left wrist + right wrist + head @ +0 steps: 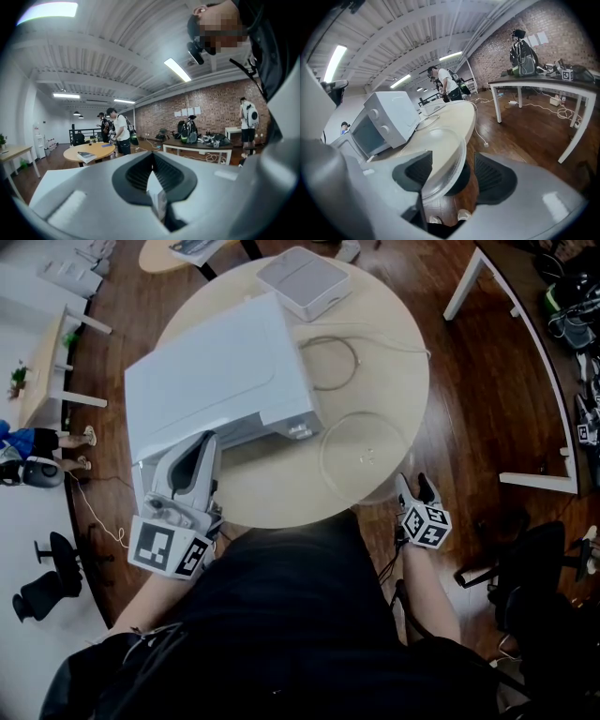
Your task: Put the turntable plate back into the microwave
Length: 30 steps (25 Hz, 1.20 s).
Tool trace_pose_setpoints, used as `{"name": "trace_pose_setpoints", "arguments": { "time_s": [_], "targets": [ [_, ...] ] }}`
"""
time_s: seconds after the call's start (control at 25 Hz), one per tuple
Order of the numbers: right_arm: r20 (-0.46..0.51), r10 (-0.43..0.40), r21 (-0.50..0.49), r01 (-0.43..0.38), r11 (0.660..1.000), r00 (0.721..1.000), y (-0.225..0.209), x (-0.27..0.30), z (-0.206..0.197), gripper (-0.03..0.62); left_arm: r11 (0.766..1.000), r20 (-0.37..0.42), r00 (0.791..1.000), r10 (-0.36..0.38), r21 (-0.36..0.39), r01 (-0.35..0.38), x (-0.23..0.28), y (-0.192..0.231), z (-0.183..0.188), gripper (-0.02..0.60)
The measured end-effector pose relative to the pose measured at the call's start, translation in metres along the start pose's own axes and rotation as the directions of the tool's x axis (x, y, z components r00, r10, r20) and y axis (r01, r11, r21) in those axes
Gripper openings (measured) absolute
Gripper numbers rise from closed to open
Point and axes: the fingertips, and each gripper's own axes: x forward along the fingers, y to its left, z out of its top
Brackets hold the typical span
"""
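Note:
The clear glass turntable plate (364, 454) lies flat on the round table (281, 498), its near rim hanging over the table's front edge. My right gripper (413, 487) stands open at that rim. In the right gripper view the plate (440, 161) passes between the spread pads of the right gripper (452, 172) with a gap on the right side. The white microwave (216, 381) sits on the table's left half. My left gripper (204, 448) is at its front left, shut on a thin white door edge (157, 194).
A white box (302, 282) and a looped cable (333, 362) lie behind the plate. A white desk frame (525, 381) stands to the right, office chairs (525, 568) near my right side. People (119, 131) stand at a far round table.

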Motion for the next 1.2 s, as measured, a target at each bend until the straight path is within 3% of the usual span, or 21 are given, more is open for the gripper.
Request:
{"name": "trace_pose_setpoints", "arguments": {
  "time_s": [0.48, 0.8, 1.0, 1.2],
  "targets": [
    [-0.023, 0.039, 0.143, -0.036, 0.989, 0.999, -0.005, 0.011, -0.017, 0.272, 0.999, -0.015, 1.000, 0.009, 0.036, -0.009, -0.006, 0.001, 0.000, 0.003],
    [-0.038, 0.105, 0.293, -0.089, 0.952, 0.994, 0.007, 0.033, -0.037, 0.272, 0.999, -0.054, 0.998, 0.034, -0.014, -0.034, -0.012, 0.025, -0.018, 0.003],
    [-0.033, 0.113, 0.269, -0.100, 0.958, 0.993, 0.018, 0.036, -0.034, 0.264, 0.998, -0.060, 0.996, 0.061, -0.015, -0.062, -0.021, 0.033, -0.012, 0.003],
    [0.005, 0.151, 0.322, -0.144, 0.936, 0.989, 0.017, 0.035, -0.031, 0.221, 0.998, -0.052, 0.997, 0.052, -0.030, -0.054, -0.018, 0.030, -0.014, 0.003]
  ]
}}
